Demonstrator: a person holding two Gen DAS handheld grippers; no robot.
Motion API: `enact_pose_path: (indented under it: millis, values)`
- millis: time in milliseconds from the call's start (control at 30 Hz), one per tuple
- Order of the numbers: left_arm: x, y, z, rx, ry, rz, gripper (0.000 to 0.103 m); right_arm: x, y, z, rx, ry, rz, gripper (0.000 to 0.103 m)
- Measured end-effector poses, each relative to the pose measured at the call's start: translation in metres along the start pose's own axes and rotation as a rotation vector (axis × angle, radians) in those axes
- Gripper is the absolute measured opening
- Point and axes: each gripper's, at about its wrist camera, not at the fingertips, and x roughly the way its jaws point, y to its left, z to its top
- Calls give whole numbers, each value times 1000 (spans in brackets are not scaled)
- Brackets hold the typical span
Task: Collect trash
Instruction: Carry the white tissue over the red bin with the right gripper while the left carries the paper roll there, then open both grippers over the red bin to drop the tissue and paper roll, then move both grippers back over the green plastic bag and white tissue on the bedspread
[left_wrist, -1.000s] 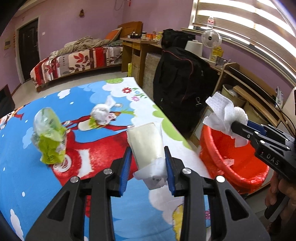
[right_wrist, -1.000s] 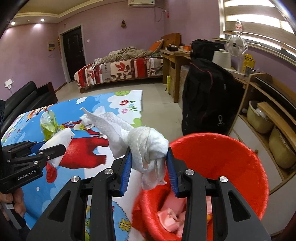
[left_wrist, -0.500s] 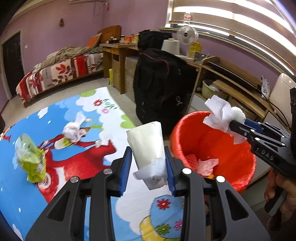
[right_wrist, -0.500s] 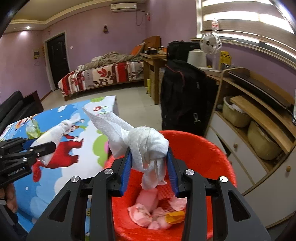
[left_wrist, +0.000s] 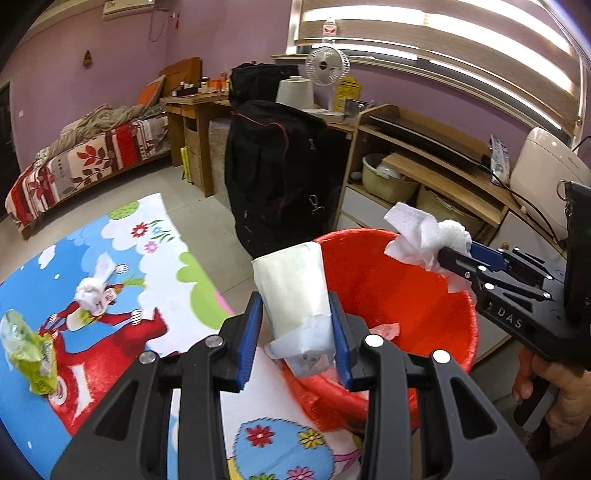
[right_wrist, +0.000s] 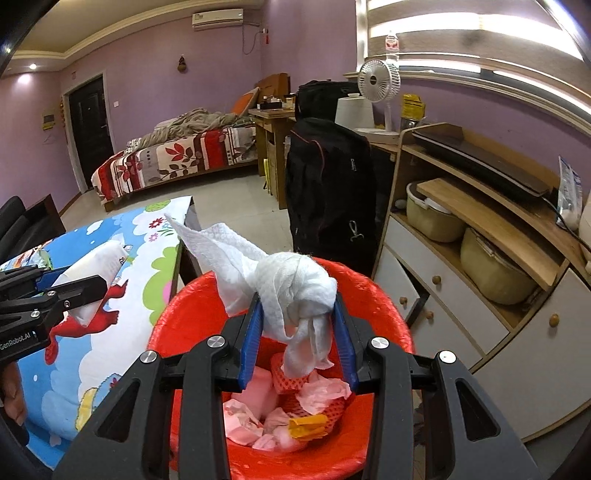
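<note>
Right gripper (right_wrist: 299, 328) is clamped on a wadded paper towel (right_wrist: 291, 284) directly above the red bin (right_wrist: 373, 295), while left gripper (left_wrist: 295, 332) grips a white wrapper (left_wrist: 295, 288) over the bin rim at its 9 o'clock, beside the bench (left_wrist: 44, 266).

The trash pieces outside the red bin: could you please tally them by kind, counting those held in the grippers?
White paper towel wads: 2, one in the right gripper as held wad, one on the blanket as loose wad.
Pale packets: 1, held packet in the left gripper.
Green plastic wrappers: 1, green wrapper.
Total: 4
</note>
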Motion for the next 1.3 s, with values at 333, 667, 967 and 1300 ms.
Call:
enact_pose_path:
  millis: [333, 667, 967, 1300]
  values:
    - [12, -17, 2, 18, 6, -41, 37, -2, -18, -2, 14, -6, -25, 41]
    - [18, -25, 3, 18, 4, -77, 57, -3, -24, -2, 27, -14, -42, 58]
    - [14, -10, 0, -19, -2, -56, 58, -2, -28, -4, 35, -11, -52, 61]
    - [-4, 24, -3, -62, -45, 23, 59, -2, -1, 2, 4, -27, -10, 71]
